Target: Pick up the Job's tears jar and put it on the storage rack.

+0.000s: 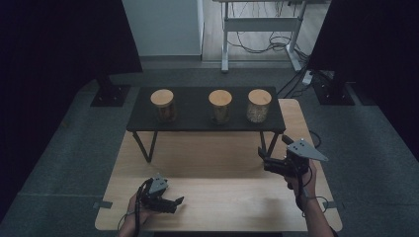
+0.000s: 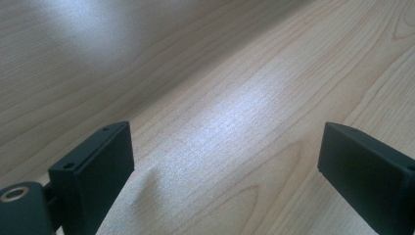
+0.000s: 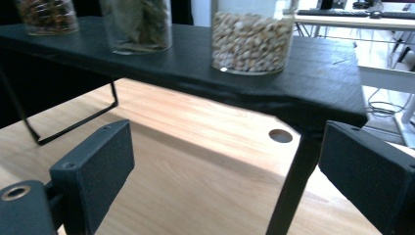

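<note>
One wooden worktop [image 1: 217, 173] carries one low black shelf [image 1: 197, 118] on thin legs. On the shelf stand three cork-lidded glass jars in a row. The jar of pale nuts [image 3: 252, 36] is at the shelf's right end, nearest the right gripper [image 1: 267, 157]; the right gripper view reveals its contents. Two grippers: the right, jaws spread, just off the shelf's right leg; the left gripper [image 1: 179, 201], jaws also spread, well in front of the shelf.

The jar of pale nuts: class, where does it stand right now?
In the high view, the jar of pale nuts stands rightmost of three jars on the black shelf, beyond the right tongs.
</note>
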`<state>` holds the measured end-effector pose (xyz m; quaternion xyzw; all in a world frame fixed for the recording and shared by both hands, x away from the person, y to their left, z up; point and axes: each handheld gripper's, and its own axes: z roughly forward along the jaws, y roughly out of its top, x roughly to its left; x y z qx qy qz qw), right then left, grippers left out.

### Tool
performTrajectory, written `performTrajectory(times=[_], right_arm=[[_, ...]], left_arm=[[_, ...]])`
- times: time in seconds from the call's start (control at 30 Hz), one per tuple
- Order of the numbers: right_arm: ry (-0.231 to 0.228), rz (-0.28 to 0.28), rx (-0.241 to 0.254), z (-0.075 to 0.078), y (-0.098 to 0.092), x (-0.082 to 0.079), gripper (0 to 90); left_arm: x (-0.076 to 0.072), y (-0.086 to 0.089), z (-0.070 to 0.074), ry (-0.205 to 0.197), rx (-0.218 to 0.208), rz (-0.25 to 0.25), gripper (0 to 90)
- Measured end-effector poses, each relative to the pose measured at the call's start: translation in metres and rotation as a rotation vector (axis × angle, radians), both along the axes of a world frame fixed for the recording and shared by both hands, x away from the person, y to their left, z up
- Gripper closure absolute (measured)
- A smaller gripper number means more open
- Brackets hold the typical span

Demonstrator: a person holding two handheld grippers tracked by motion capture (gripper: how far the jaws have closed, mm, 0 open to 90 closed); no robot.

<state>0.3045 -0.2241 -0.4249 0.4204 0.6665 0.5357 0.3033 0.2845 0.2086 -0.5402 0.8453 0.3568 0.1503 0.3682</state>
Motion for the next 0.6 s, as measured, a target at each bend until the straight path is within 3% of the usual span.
performTrajectory(times=[0.17, 0.6], right_arm=[[-0.001, 0.025, 0.013, -0.009, 0.003, -0.011, 5.9], [0.053, 0.091, 0.024, -0.037, 0.008, -0.029, 6.1]], left_arm=[[0.0, 0.001, 0.001, -0.003, -0.002, 0.003, 6.3], [-0.001, 0.002, 0.002, -0.006, -0.002, 0.005, 6.2]])
